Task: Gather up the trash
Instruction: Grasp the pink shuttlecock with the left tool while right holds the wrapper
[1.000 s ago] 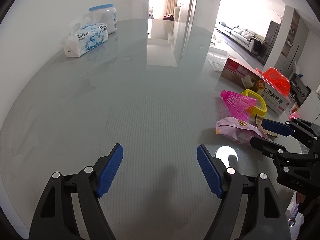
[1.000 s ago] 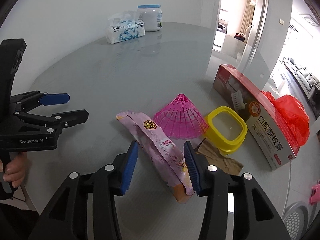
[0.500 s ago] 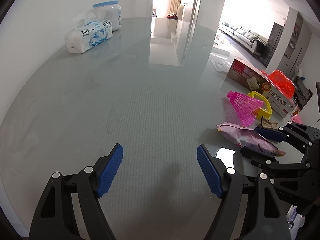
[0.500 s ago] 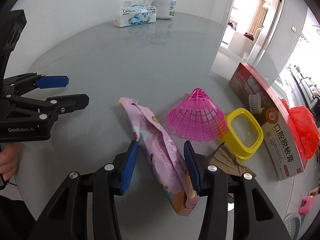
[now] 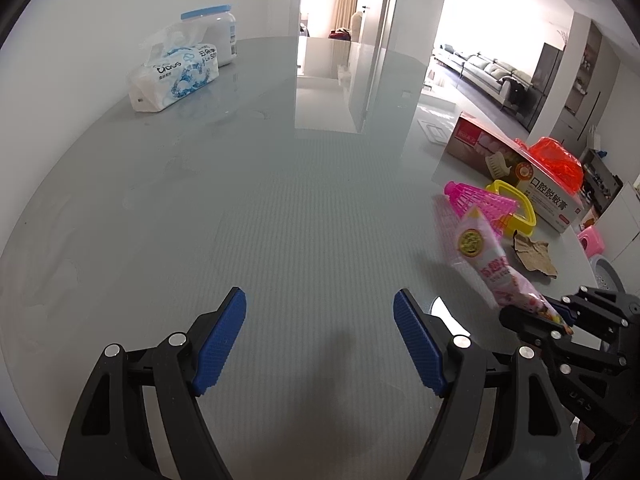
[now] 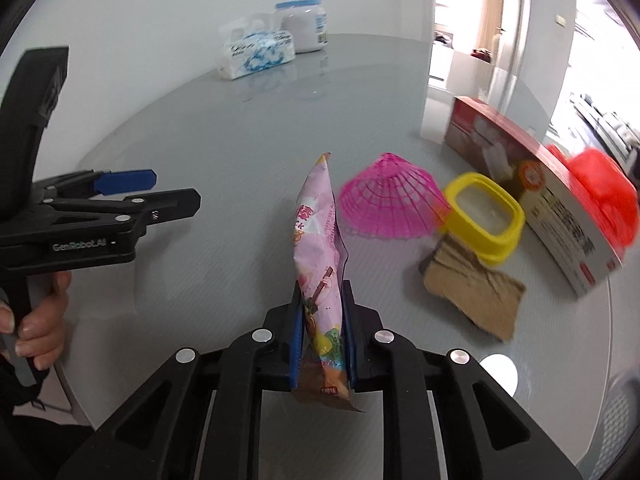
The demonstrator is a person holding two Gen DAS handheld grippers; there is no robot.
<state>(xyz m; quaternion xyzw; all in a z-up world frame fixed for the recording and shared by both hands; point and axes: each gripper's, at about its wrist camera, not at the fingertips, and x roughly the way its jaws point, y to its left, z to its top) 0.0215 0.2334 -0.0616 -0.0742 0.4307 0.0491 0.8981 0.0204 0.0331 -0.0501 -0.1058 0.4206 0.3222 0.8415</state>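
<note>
My right gripper (image 6: 322, 312) is shut on a pink snack wrapper (image 6: 318, 240) and holds it lifted off the grey table, its free end pointing away. The wrapper also shows in the left wrist view (image 5: 482, 260), pinched by the right gripper (image 5: 554, 316). My left gripper (image 5: 320, 340) is open and empty, low over the bare table; it shows at the left in the right wrist view (image 6: 148, 188). A torn brown paper scrap (image 6: 472, 292) lies on the table to the right of the wrapper.
A pink mesh cone (image 6: 388, 204), a yellow lidded tub (image 6: 484, 216), a long red toothpaste box (image 6: 536, 184) and a red plastic bag (image 6: 600, 188) sit at the right. A tissue pack (image 5: 174, 76) and a white jar (image 5: 218, 32) stand at the far left.
My right gripper has shut on the pink wrapper and lifted it off the table, tilting it up. The left gripper has stayed open over the table.
</note>
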